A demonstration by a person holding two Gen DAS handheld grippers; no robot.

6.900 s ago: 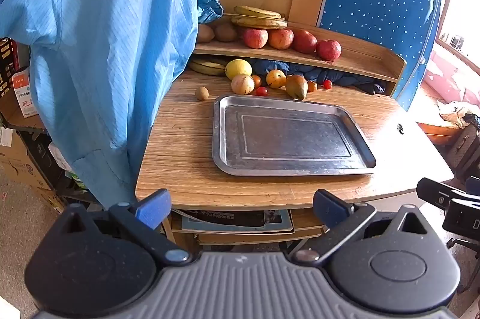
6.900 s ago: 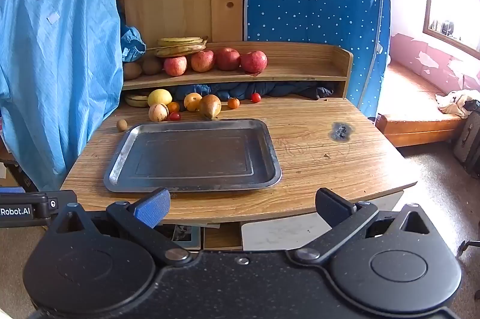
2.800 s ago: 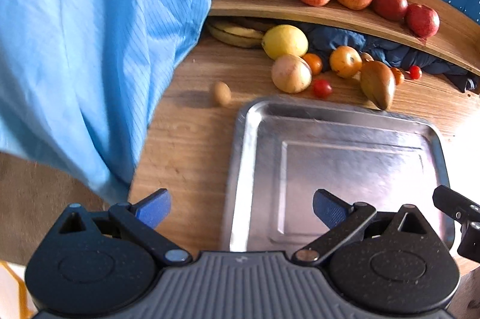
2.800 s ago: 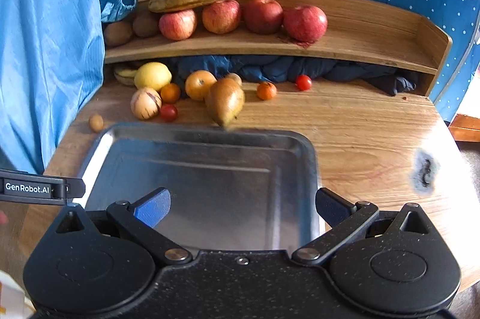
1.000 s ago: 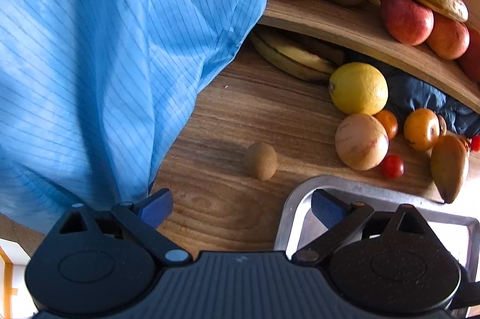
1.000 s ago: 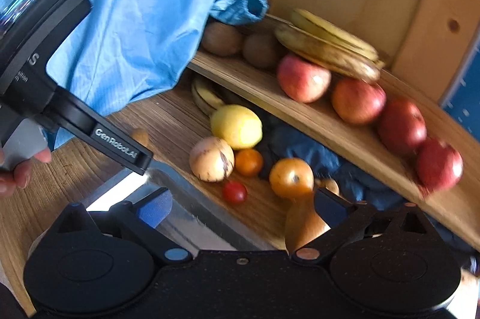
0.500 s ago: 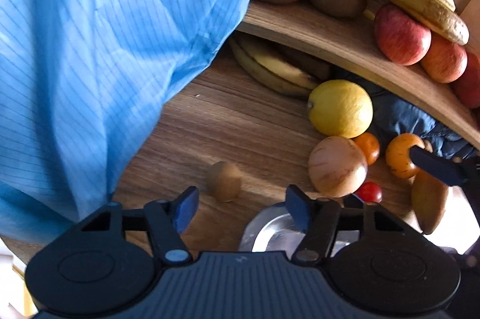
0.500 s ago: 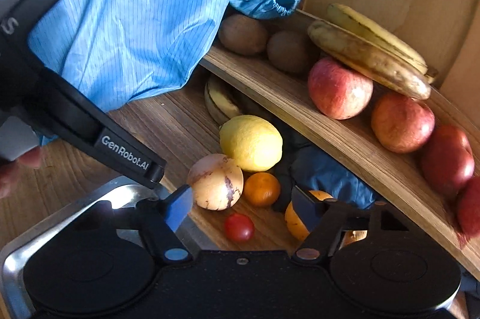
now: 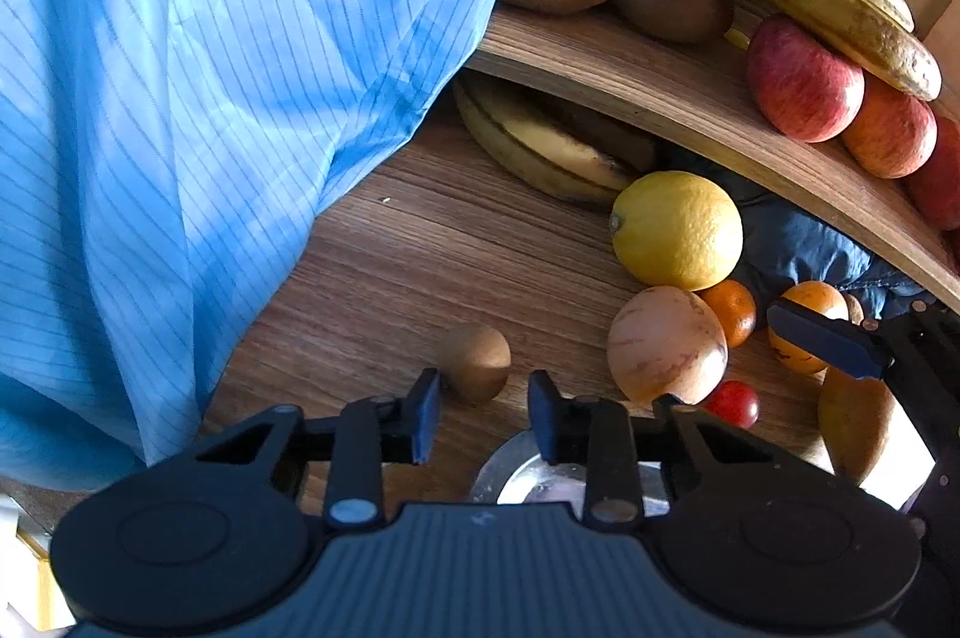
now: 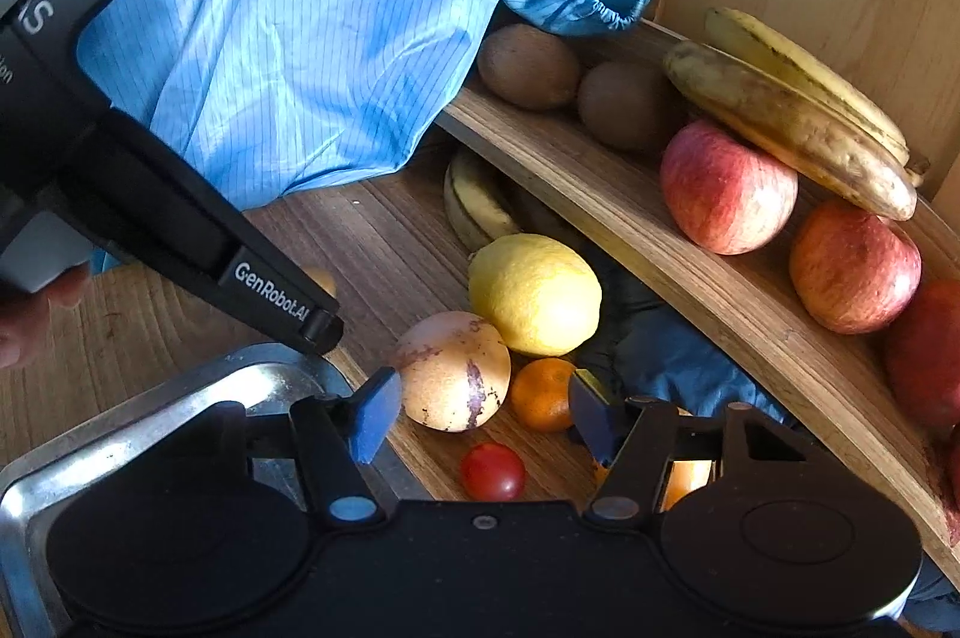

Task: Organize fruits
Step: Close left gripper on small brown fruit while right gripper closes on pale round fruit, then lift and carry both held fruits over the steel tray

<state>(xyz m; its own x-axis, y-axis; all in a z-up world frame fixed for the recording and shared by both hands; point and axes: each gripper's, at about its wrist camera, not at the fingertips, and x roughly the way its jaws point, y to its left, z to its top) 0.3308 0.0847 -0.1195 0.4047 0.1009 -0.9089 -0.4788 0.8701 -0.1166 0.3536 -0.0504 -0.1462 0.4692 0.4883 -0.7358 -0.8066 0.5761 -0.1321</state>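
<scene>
— How many apples [image 10: 728,188] on the shelf?
— Three in view, plus two bananas [image 10: 786,116] and two kiwis [image 10: 528,66].
— And below?
— One lemon [image 10: 534,294], one cherry tomato [image 10: 492,471], one tray [image 10: 150,413].

Both wrist views close, angled down toward shelf [image 9: 690,98] (shared: lemon [image 9: 675,230], tray [image 10: 120,434] corner).

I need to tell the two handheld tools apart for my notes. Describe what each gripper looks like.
The left gripper has a matte black body with two round discs, a grey-blue ribbed plate, silver pivot screws and blue pads on its fingers. The right gripper is built the same but with a speckled black plate. Seen from the right wrist camera, the left gripper's arm carries white "GenRobot.AI" lettering.
</scene>
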